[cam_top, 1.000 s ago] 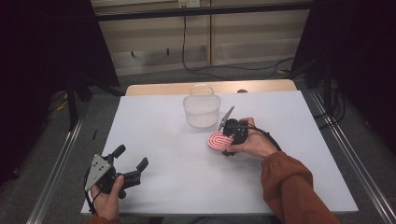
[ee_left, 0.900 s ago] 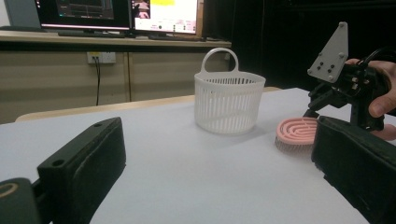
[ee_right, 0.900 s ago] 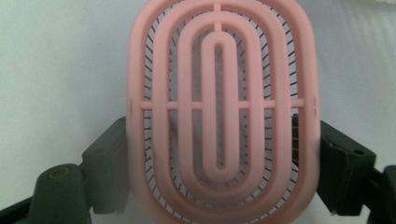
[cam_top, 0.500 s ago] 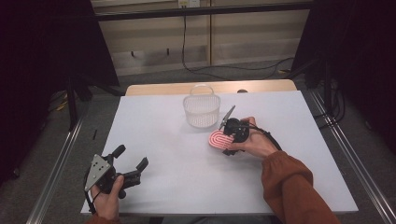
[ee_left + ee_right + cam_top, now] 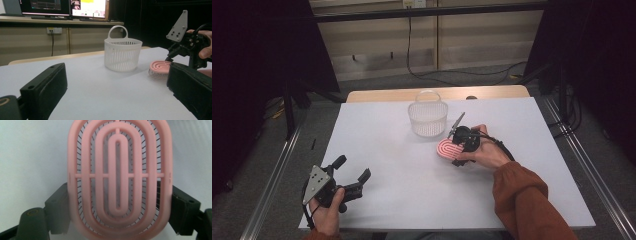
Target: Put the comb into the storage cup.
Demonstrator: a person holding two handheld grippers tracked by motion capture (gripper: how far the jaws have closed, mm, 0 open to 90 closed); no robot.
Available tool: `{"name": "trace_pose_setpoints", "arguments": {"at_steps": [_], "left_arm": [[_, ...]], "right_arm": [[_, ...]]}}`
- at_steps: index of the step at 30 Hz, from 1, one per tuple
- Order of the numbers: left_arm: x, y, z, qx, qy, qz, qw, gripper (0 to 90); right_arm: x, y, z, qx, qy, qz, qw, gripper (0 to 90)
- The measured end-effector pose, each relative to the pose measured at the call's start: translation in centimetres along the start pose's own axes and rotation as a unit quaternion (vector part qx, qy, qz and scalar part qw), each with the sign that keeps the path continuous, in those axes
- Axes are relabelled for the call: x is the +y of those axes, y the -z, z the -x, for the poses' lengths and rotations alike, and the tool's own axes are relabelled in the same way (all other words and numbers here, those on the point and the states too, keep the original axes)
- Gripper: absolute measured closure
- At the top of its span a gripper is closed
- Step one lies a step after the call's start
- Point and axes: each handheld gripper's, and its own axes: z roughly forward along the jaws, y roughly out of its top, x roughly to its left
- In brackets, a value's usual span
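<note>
— While the right gripper sits low over the white table, what is it doing?

— It has its two black jaws on either side of the pink brush. The right gripper view shows one jaw pressed to each long edge of the brush, so the gripper is squeezing it.

— What does the brush look like?

— It is an oval made of pink rings, one inside the other, with a bar across the middle. Thin dark bristles stick out below it. The left gripper view shows the bristles pointing down at the table.

— Where is the brush on the table?

— It is a little right of the middle, near the white basket but not touching it. The basket stands upright, has slits in its wall and a loop handle on top, and is farther from the person than the brush.

— And the left gripper?

— It rests on the table at the near left corner, in the person's left hand. Its jaws are spread wide with nothing between them. It is well apart from the brush and the basket.

— Anything else?

— An orange sleeve covers the person's right arm. Screens glow on a shelf past the far end of the table.
</note>
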Motion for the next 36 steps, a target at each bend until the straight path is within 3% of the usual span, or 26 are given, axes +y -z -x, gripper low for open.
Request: {"name": "trace_pose_setpoints", "arguments": {"at_steps": [8, 22, 36], "left_arm": [[0.0, 0.0, 0.0, 0.000, -0.001, -0.001, 1.0000, 3.1], [0.0, 0.0, 0.0, 0.000, 0.000, 0.000, 1.0000, 3.1], [0.0, 0.0, 0.0, 0.000, 0.002, 0.001, 1.0000, 3.1]], "right_arm": [[-0.2, 0.9, 0.1, -0.002, -0.009, 0.012, 0.9999, 19.7], [-0.4, 3.0, 0.3, -0.008, -0.029, 0.064, 0.9975, 19.6], [-0.9, 4.8, 0.3, -0.029, -0.053, 0.116, 0.9914, 19.6]]}}
